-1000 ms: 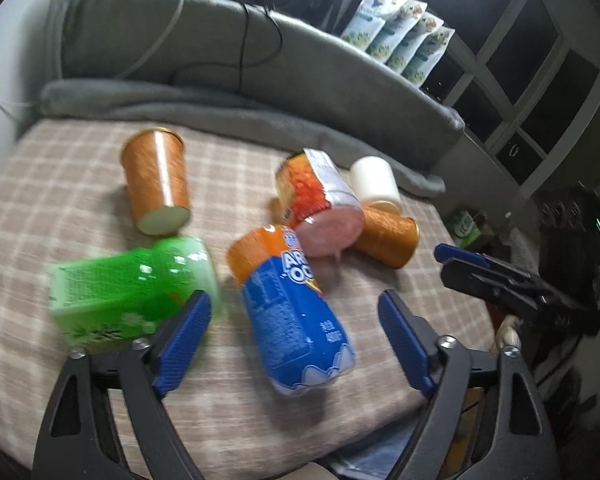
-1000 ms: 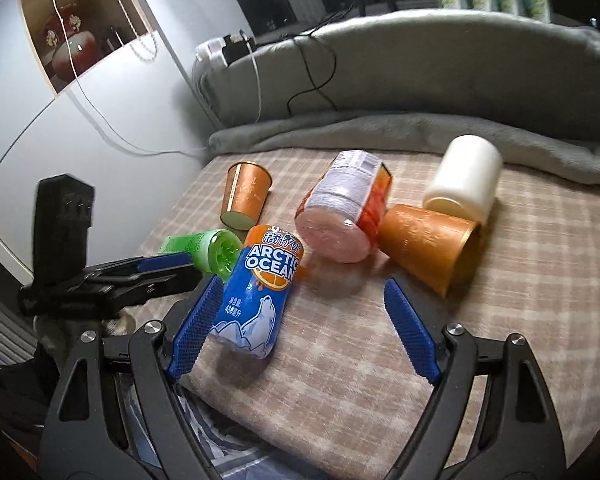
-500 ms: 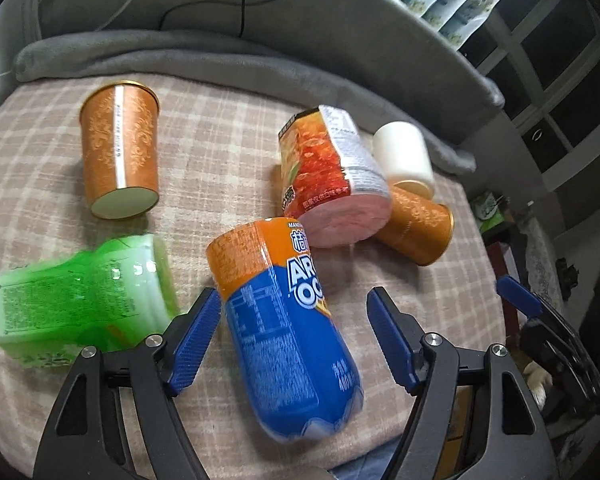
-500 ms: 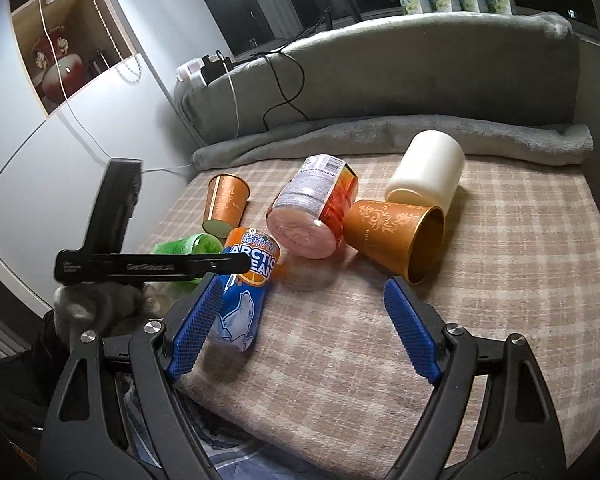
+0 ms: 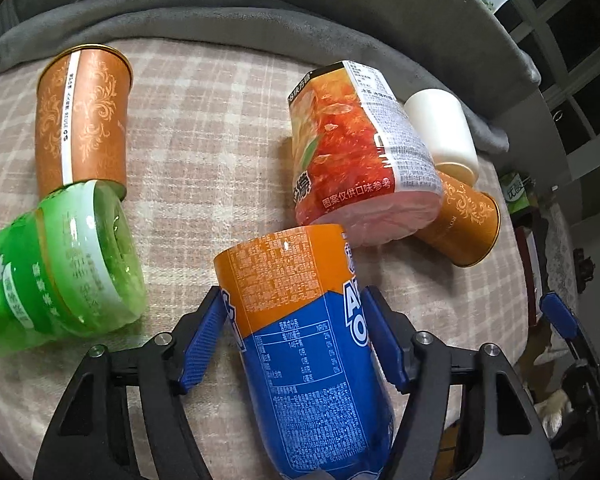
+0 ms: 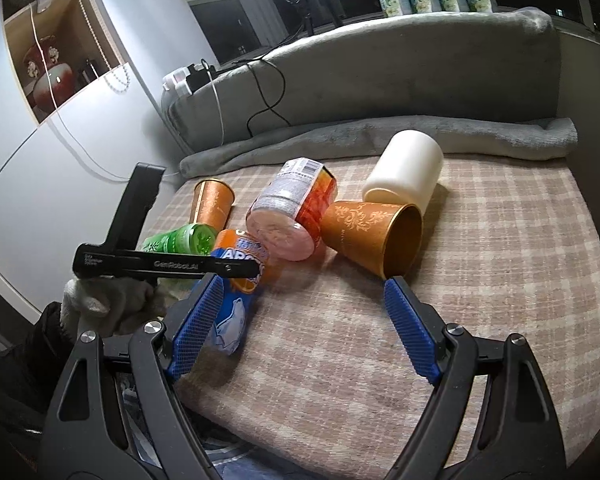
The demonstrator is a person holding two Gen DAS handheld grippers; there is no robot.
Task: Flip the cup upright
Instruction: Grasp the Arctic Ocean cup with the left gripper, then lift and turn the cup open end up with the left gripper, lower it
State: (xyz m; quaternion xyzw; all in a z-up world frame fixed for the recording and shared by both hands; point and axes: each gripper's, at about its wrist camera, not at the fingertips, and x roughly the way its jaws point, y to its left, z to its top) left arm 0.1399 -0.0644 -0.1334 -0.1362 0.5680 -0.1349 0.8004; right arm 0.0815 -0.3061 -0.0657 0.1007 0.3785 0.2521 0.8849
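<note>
Several cups lie on their sides on a plaid cushion point(image 5: 204, 120). A blue and orange Arctic Ocean cup point(image 5: 300, 328) lies nearest, and it also shows in the right wrist view point(image 6: 240, 276). My left gripper point(image 5: 294, 336) has a blue finger on each side of it, close to its sides; I cannot tell whether they touch. A green cup point(image 5: 64, 264), a red-orange cup point(image 5: 356, 160), two gold-orange cups point(image 5: 82, 116) point(image 5: 468, 220) and a white cup point(image 5: 440, 132) lie around it. My right gripper point(image 6: 304, 328) is open and empty over the cushion's front.
A grey blanket point(image 6: 380, 136) and grey backrest point(image 6: 380, 64) bound the cushion at the back. A white wall point(image 6: 80, 152) and shelf stand on the left. Cables run over the backrest. The cushion's front edge point(image 6: 300, 432) drops off below my right gripper.
My left gripper has moved forward and down so its fingers straddle the blue and orange cup, and they have narrowed around it. My right gripper stays open and has barely moved.
</note>
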